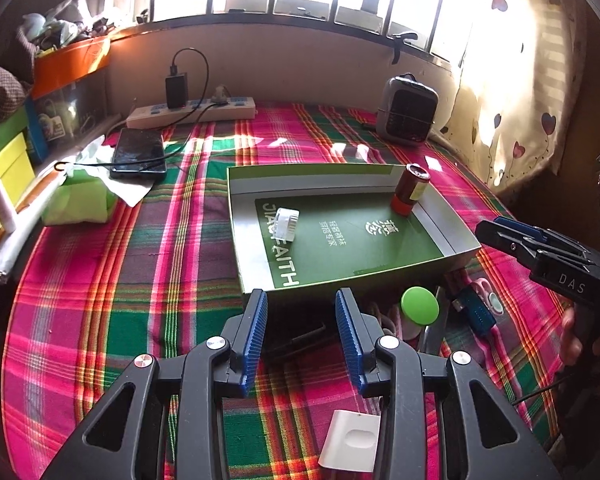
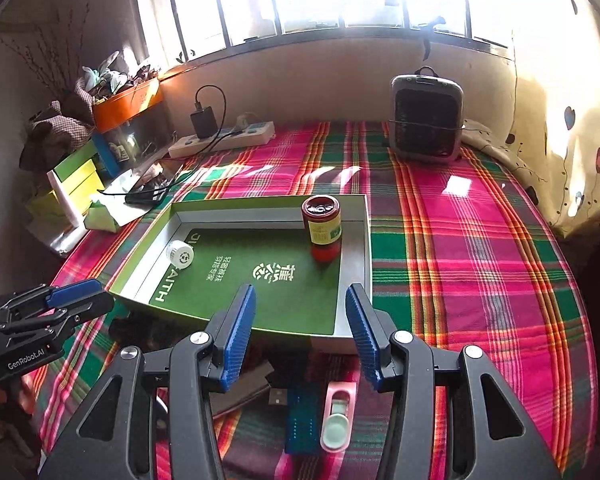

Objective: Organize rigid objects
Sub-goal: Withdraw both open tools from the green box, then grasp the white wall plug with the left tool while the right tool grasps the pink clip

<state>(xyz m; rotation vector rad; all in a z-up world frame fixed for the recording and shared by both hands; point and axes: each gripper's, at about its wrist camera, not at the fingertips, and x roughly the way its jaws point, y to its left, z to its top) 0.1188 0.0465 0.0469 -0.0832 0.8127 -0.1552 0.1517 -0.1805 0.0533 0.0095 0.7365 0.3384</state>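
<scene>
A shallow green box tray (image 1: 384,252) lies on the plaid cloth. In it a red bottle (image 1: 410,189) stands at the far right corner and a small white ribbed bottle (image 1: 286,223) lies at the left. My left gripper (image 1: 301,296) hovers open at the tray's near wall, nothing between its pads. My right gripper (image 2: 300,294) is open and empty over the tray's (image 2: 260,200) near edge. Loose in front of the tray lie a green-lidded jar (image 1: 419,305), a blue USB board (image 2: 304,420), a pink clip-like item (image 2: 338,416) and a white flat piece (image 1: 352,444).
A power strip with charger (image 1: 192,114), a phone (image 1: 139,152) and a green tissue pack (image 1: 78,200) sit far left. A grey heater (image 2: 426,120) stands at the back right. Stacked boxes line the left side, a curtain the right.
</scene>
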